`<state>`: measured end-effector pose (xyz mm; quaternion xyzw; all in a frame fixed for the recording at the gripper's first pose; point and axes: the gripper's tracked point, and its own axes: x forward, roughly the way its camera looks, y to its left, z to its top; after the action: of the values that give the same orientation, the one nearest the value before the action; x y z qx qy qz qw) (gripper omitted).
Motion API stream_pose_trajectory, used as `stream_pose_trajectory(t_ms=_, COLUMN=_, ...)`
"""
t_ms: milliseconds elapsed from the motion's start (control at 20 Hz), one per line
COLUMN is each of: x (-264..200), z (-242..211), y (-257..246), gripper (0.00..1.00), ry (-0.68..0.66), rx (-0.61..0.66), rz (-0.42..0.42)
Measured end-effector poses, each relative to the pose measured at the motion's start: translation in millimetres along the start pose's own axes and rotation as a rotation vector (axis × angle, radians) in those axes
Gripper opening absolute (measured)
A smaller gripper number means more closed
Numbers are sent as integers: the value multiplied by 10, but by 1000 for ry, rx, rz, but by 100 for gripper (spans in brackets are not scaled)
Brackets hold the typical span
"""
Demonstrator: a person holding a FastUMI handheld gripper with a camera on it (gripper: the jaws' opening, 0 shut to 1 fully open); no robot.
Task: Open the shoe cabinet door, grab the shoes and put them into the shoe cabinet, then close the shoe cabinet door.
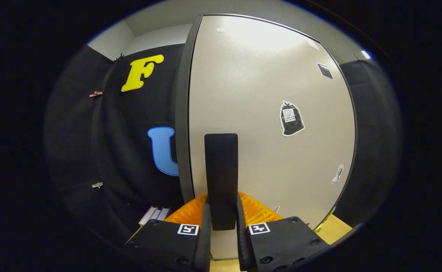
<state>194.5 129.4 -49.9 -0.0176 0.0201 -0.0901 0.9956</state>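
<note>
The shoe cabinet door (266, 87) is a pale, glossy panel with a dark rim, standing straight ahead and very close. A black upright bar handle (221, 166) is fixed near the door's left edge. My gripper (221, 202) is shut on the lower part of this handle, one finger pressing on each side. The dark left edge of the door (182, 113) shows its thickness. I cannot tell whether the door is ajar.
Stickers are on the door, the largest a dark bag shape (291, 118) to the right of the handle. Black booth cloth (122, 151) hangs left and right of the cabinet. Pale slats (155, 215) lie low on the left. A light wooden surface (336, 229) lies below the door.
</note>
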Motion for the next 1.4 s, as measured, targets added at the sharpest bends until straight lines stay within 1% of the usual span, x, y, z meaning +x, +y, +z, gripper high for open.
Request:
stream_pose_trajectory(t_ms=400, x=-331, z=9, y=-63, gripper=33, ry=3, rx=-11, rz=44)
stream_pose_trajectory(t_ms=550, x=-580, z=5, y=-111, gripper=33, ry=6, rx=-4, rz=85)
stream_pose_trajectory(t_ms=1100, x=-1599, z=84, y=-745, gripper=33, ry=40, rx=1, rz=277)
stream_pose_trajectory(t_ms=1250, x=-1806, z=98, y=-957, gripper=33, ry=46, rx=5, rz=305)
stream_pose_trajectory(t_ms=1400, x=-1955, z=118, y=-1188, gripper=33, ry=49, rx=5, rz=313)
